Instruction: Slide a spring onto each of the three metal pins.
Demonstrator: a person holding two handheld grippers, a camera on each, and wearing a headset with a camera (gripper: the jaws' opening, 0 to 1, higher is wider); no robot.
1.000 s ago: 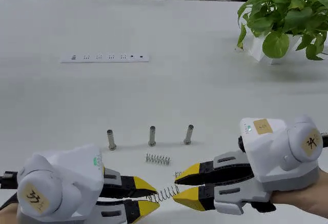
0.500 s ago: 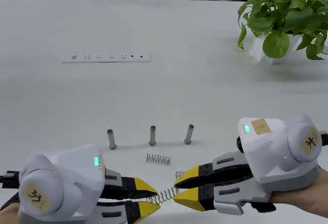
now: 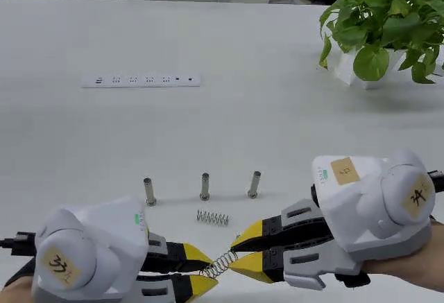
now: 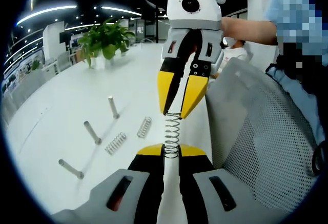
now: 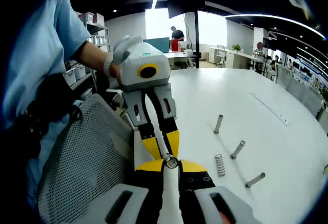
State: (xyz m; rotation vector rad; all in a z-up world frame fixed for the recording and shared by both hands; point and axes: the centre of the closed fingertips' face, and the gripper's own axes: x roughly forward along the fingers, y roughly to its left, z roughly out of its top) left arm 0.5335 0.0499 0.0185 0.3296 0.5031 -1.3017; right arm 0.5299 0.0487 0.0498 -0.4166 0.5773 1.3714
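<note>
Spring [image 3: 220,263] spans left gripper [image 3: 210,271] to right gripper [image 3: 233,256], each nipped tight on one end, just short of pins [image 3: 205,186]. I read it as re-grip for threading.

left gripper [image 3: 209,270] sticker — "33" | right gripper [image 3: 236,254] sticker — apparently "34"

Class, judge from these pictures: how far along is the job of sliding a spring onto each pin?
Done: nothing, all three pins stand bare. In hand: one held spring, the left gripper and right gripper each shut on an end. Left: every pin; a loose spring lies on the table near them.
</note>
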